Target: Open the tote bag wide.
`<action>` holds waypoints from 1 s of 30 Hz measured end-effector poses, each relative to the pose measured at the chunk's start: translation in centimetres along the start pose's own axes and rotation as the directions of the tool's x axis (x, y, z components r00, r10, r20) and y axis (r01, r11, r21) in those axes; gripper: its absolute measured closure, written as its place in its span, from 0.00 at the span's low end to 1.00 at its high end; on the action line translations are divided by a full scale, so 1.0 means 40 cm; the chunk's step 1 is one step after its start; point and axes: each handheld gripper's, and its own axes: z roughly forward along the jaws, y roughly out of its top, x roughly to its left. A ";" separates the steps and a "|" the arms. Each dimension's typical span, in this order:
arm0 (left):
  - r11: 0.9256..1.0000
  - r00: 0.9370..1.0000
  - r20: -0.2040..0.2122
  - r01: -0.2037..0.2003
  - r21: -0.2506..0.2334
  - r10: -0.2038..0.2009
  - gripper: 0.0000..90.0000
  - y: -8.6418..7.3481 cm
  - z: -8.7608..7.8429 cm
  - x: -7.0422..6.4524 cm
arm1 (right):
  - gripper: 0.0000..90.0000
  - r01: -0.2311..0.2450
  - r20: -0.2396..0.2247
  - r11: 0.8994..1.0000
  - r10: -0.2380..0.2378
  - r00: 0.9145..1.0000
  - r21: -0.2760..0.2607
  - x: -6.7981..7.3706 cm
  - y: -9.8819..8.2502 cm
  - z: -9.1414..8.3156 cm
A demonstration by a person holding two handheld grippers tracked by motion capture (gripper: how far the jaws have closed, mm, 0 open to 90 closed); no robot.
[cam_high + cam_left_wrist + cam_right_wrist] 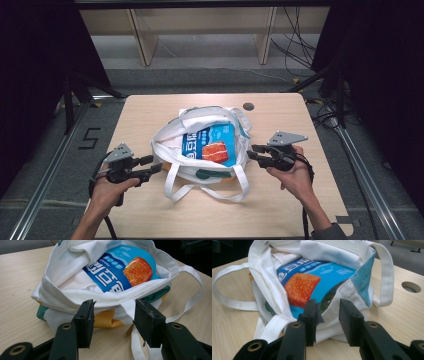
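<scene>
A white tote bag (pixel 172 142) on the worktop (pixel 280 200) hides most of a blue packet (pixel 212 145): the bag's folded cloth covers the packet's lower part and far corner, and its printed characters are cut short by the rim. In the right gripper view the bag's near wall masks the packet's lower edge (something dark and greenish behind that wall is too unclear to name). In the left gripper view the bag's strap (pixel 140 345) runs out past the bottom edge. In the high view both forearms are cut off at the bottom, and the room's sides are lost in darkness
</scene>
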 end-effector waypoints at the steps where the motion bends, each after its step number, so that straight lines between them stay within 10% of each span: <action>1: 1.000 1.000 0.004 -0.014 0.000 0.014 0.54 0.000 -0.001 0.000 | 0.74 -0.009 0.006 1.000 0.009 1.000 0.002 0.001 -0.001 -0.007; 30: 1.000 1.000 0.001 -0.016 -0.005 0.017 0.33 -0.072 -0.032 -0.037 | 0.44 -0.066 0.052 0.997 0.068 0.996 -0.033 0.008 -0.080 -0.049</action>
